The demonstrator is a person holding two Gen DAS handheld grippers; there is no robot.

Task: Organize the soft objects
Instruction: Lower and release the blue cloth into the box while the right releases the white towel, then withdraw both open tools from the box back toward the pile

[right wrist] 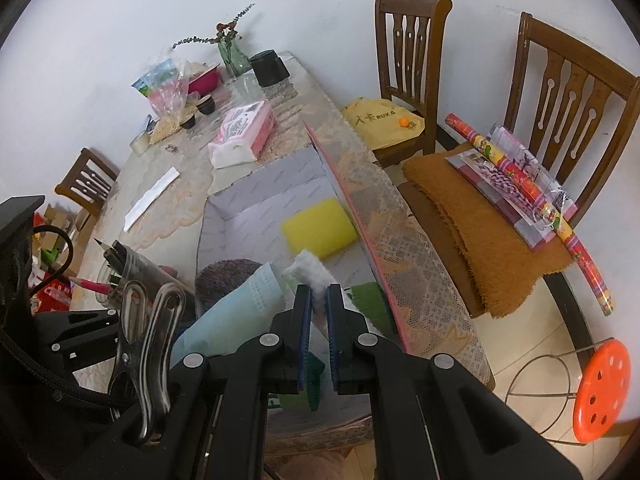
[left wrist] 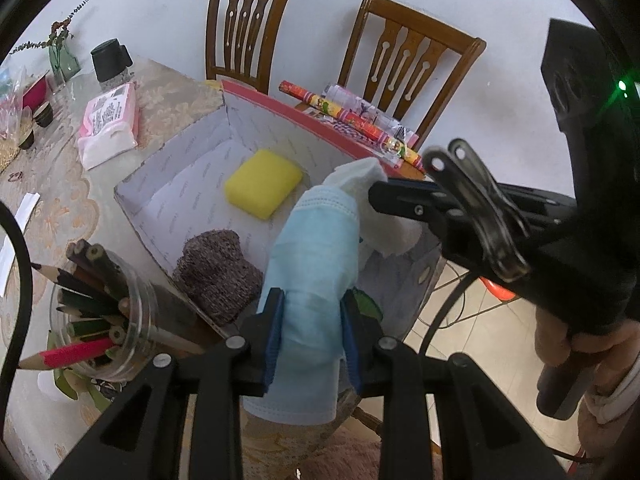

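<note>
The blue face mask point(left wrist: 316, 264) hangs limp above the open box point(left wrist: 168, 184), pinched mid-body in the left gripper point(left wrist: 312, 332) jaws: light, floppy, best held by a gathered fold. The right gripper point(right wrist: 319, 320) jaws clamp a white wad point(right wrist: 312, 272), probably tissue, easily torn. A yellow sponge point(left wrist: 262, 184) lies inside the box.
</note>
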